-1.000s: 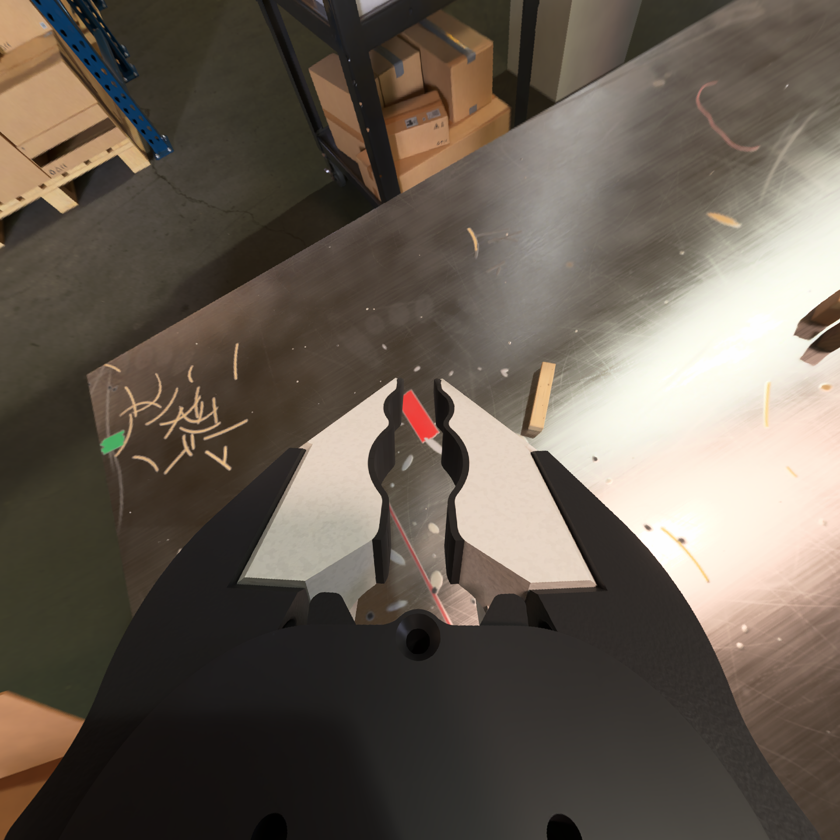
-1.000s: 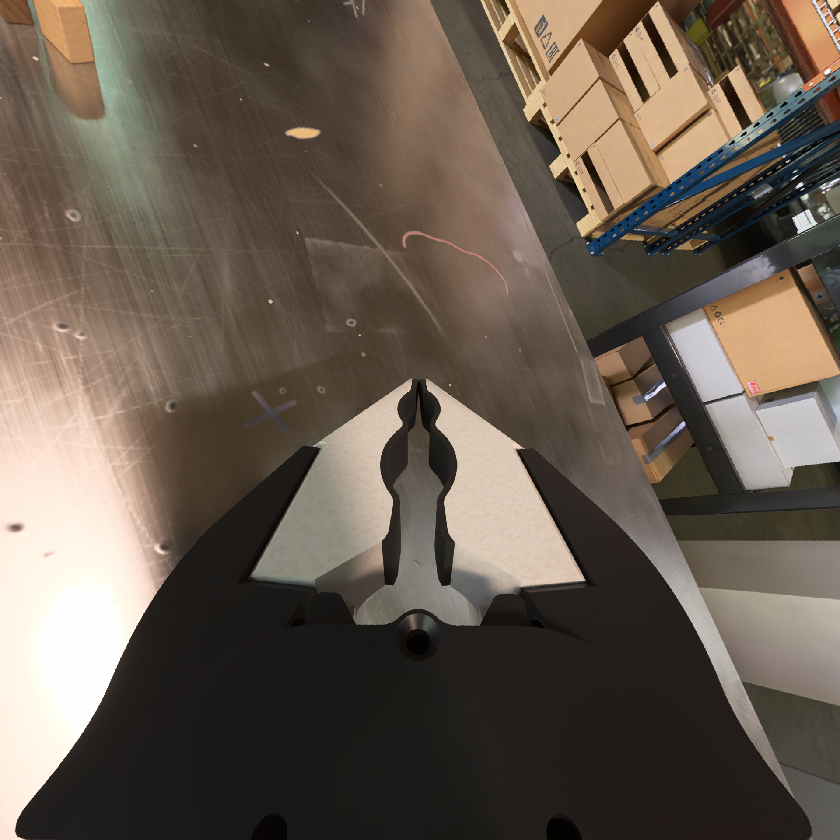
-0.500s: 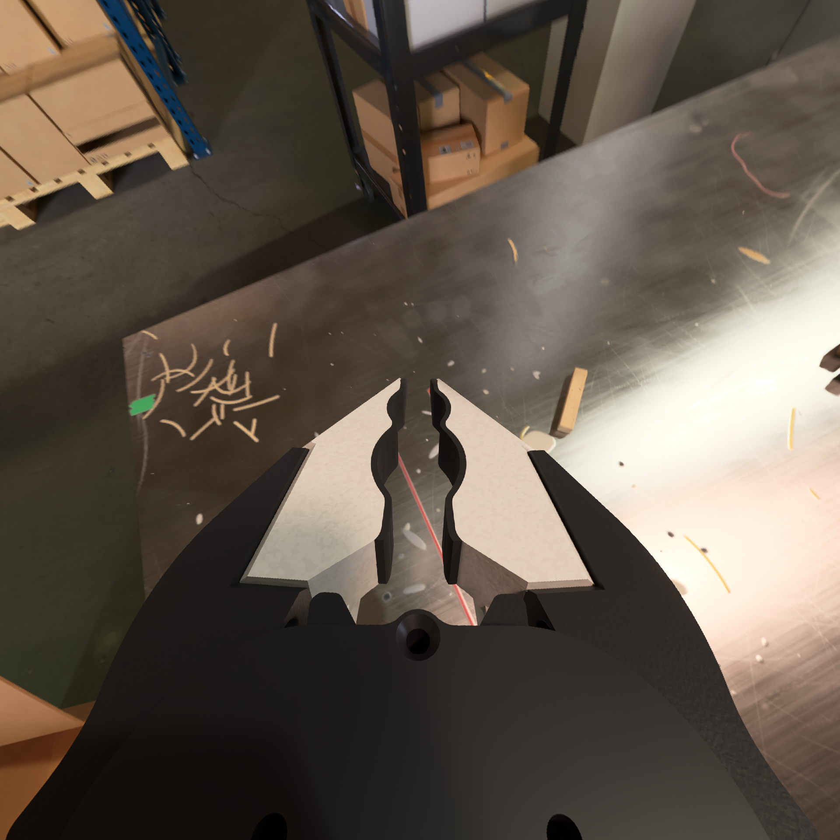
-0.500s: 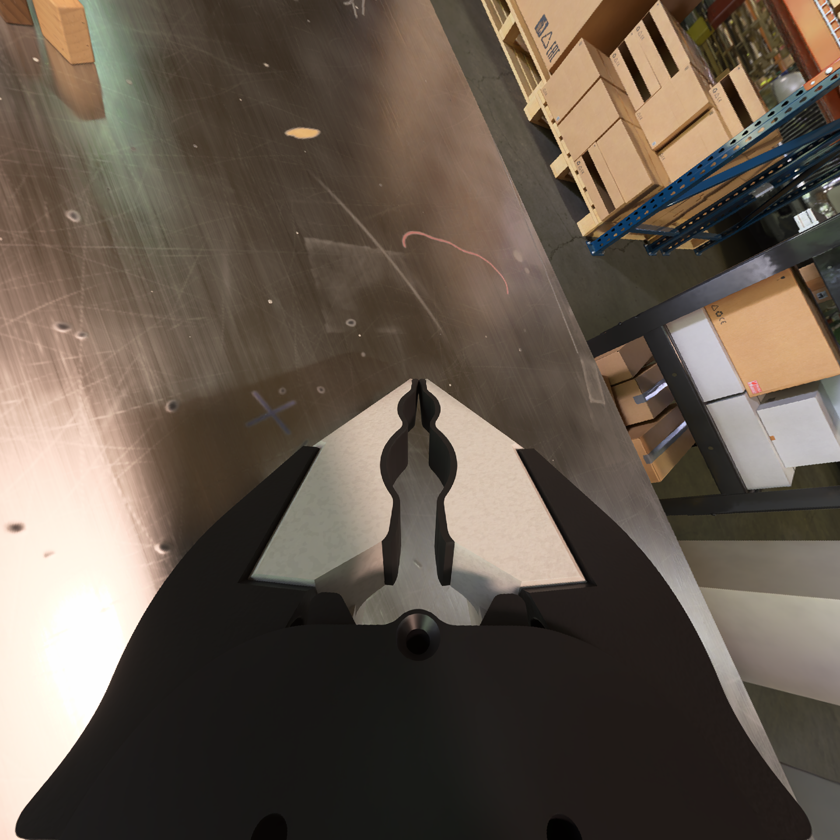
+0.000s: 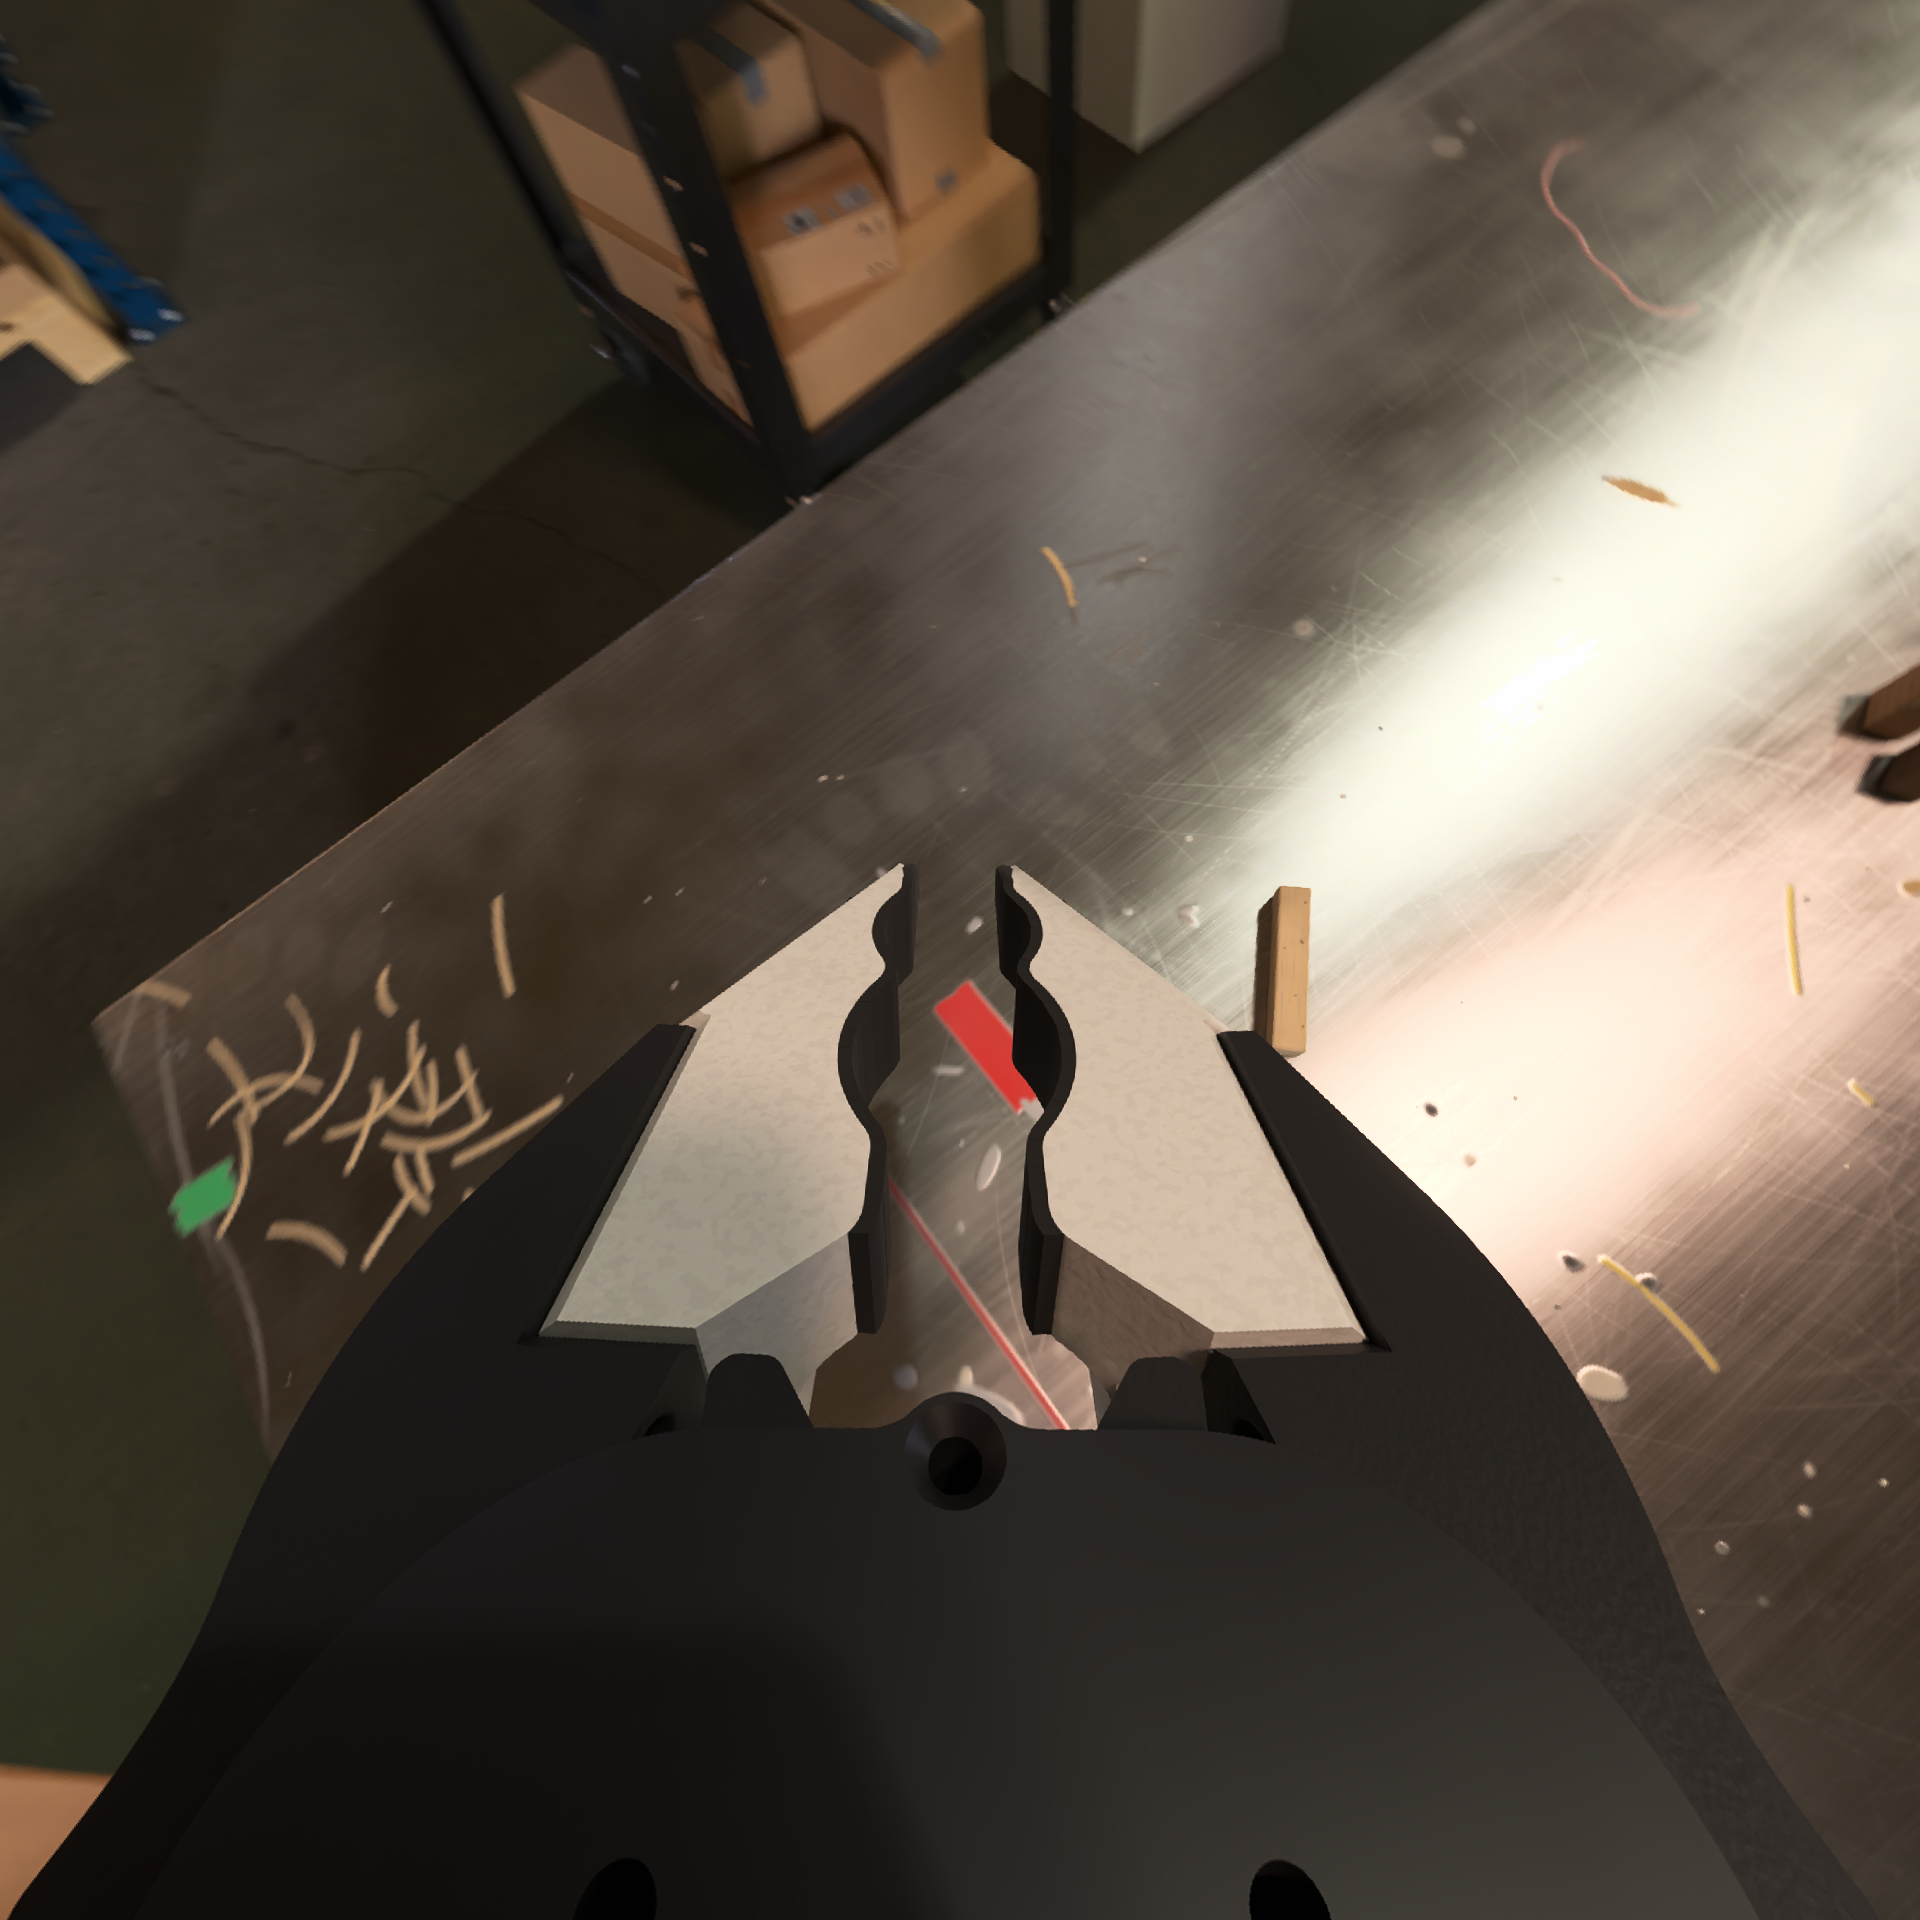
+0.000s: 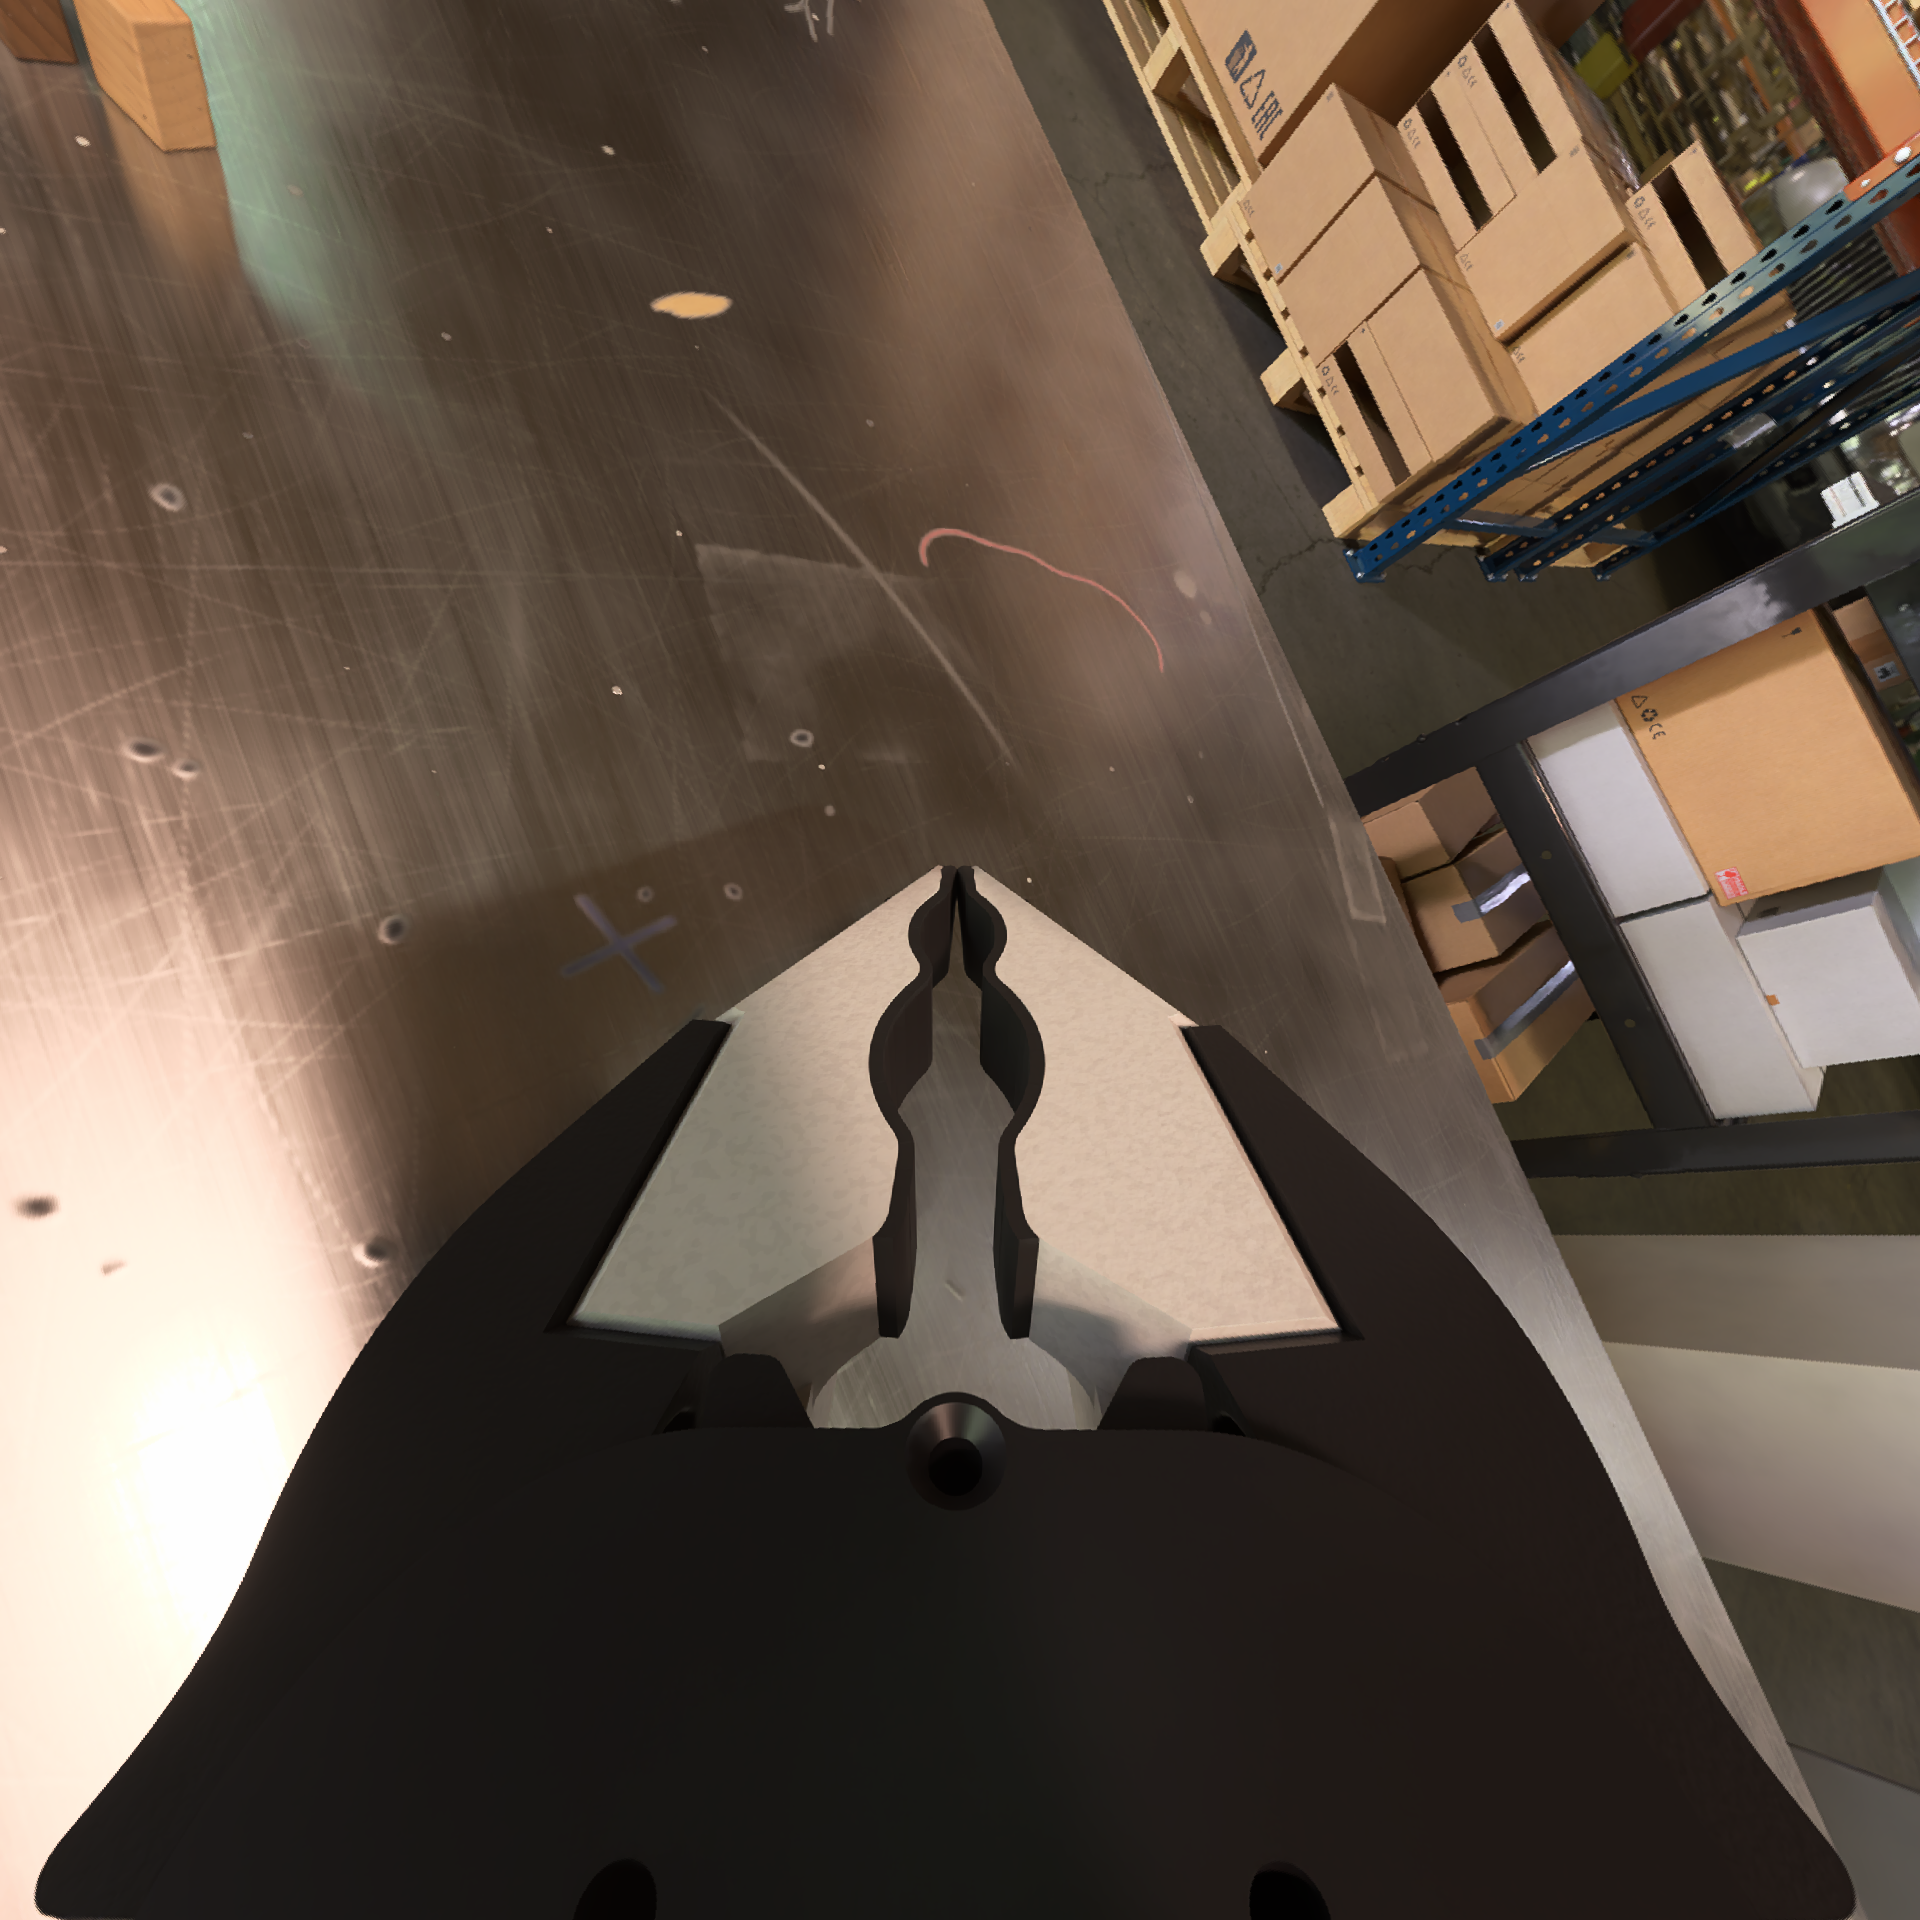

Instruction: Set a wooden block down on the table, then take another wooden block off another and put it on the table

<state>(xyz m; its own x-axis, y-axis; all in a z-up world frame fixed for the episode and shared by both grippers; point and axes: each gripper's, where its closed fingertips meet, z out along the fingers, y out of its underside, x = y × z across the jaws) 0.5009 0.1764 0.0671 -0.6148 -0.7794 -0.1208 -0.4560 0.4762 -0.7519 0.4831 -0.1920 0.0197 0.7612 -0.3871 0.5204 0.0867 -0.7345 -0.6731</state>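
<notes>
The left gripper (image 5: 951, 883) tilts down over the scratched metal table (image 5: 1351, 623), its pale notched fingers narrowly parted and empty. A thin wooden block (image 5: 1283, 971) sits right of centre. The right gripper (image 6: 956, 878) is closed on nothing; another wooden block (image 6: 151, 68) lies at upper left.

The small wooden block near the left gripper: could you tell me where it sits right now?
In the left wrist view, the small wooden block stands on the table, just right of the open left gripper.
</notes>
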